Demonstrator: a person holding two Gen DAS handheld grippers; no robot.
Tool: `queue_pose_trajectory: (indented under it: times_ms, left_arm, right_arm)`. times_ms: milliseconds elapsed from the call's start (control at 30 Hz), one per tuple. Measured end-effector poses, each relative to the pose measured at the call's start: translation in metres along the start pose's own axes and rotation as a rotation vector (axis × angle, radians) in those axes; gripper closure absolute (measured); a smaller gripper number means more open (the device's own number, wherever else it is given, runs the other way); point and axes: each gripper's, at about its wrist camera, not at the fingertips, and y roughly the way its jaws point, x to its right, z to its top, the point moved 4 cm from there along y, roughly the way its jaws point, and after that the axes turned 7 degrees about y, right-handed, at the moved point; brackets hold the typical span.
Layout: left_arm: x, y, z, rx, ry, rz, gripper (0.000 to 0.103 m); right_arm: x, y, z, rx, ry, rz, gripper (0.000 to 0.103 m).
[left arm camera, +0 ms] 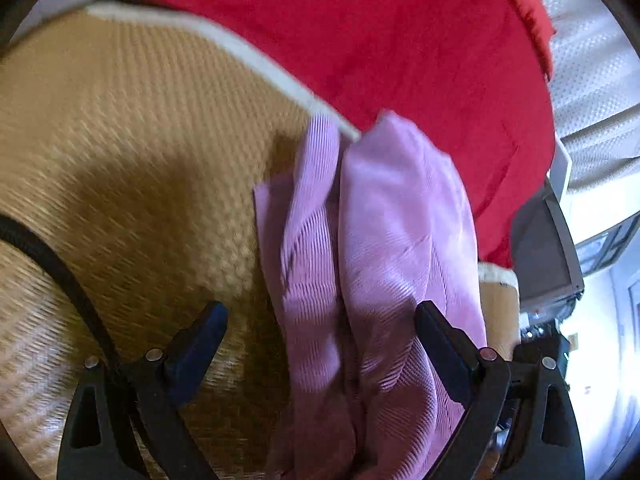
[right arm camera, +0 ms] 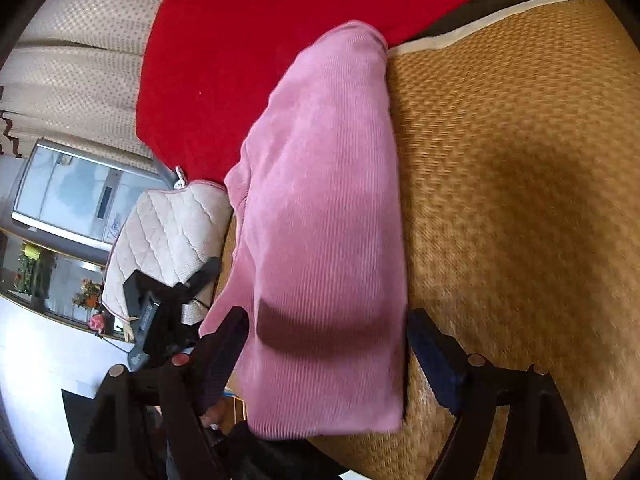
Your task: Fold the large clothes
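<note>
From the left wrist camera, we look down over the left hand-held gripper (left arm camera: 322,322), its two dark fingers (left arm camera: 200,332) spread wide. A pink ribbed garment (left arm camera: 372,240) lies bunched in long folds on a woven straw mat (left arm camera: 120,152), running from between the fingers up toward the mat's white-bound far edge (left arm camera: 240,48). The right-side finger lies against or over the cloth, but the pads are not pinching it. We see a red blanket (left arm camera: 400,32) beyond that far edge, and a black cable (left arm camera: 56,264) curving across the mat at the left. Motion blur softens much of this frame.

From the right wrist camera, we see the right hand-held gripper (right arm camera: 328,348) with its jaws wide apart and nothing clamped. The pink ribbed garment (right arm camera: 320,220) here is a long, smooth folded strip, lying along the mat's left edge and reaching up to its far edge, where its tip overlaps the red blanket (right arm camera: 240,60). The strip's near end sits between the fingers (right arm camera: 224,348), the left finger over its edge. The straw mat (right arm camera: 520,200) stretches bare to the right. At the left we make out a quilted cream cushion (right arm camera: 168,236), and part of the other gripper (right arm camera: 160,316) in front of it.
</note>
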Motion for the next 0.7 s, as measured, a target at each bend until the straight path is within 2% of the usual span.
queue_pose_trajectory:
  times_ms: [67, 167, 200, 233, 267, 300, 333, 400, 533, 700]
  left_arm:
    - [0.007, 0.013, -0.008, -0.048, 0.052, 0.014, 0.008]
    - [0.015, 0.021, -0.013, -0.044, 0.126, 0.061, 0.010]
    - [0.018, 0.022, -0.014, -0.038, 0.147, 0.071, 0.029]
    - [0.023, 0.027, -0.016, -0.066, 0.145, 0.006, 0.044]
    - [0.026, 0.030, -0.017, -0.071, 0.125, -0.022, 0.049]
    - [0.032, 0.028, -0.017, -0.050, 0.146, -0.011, 0.053]
    - [0.040, 0.027, -0.019, -0.035, 0.167, -0.004, 0.056]
    - [0.058, 0.022, -0.022, -0.009, 0.192, 0.002, 0.064]
    - [0.099, 0.012, -0.023, 0.056, 0.222, -0.035, 0.066]
    - [0.166, 0.021, -0.015, 0.123, 0.294, -0.059, 0.066]
  right_arm:
    - [0.001, 0.015, 0.006, -0.037, -0.006, -0.011, 0.016]
    - [0.003, 0.021, 0.011, -0.039, -0.024, -0.014, 0.015]
    - [0.001, 0.019, 0.010, -0.034, -0.054, -0.029, 0.018]
    - [-0.005, 0.021, 0.009, -0.024, -0.089, -0.053, 0.027]
    - [-0.008, 0.018, 0.007, -0.017, -0.124, -0.074, 0.032]
    - [-0.011, 0.014, 0.006, -0.013, -0.146, -0.081, 0.047]
    - [-0.015, 0.010, 0.005, -0.009, -0.171, -0.083, 0.054]
    - [-0.029, -0.001, 0.001, 0.004, -0.247, -0.120, 0.057]
    - [-0.042, -0.035, 0.004, 0.050, -0.320, -0.130, 0.058]
    - [-0.044, -0.105, 0.023, 0.144, -0.362, -0.120, 0.058]
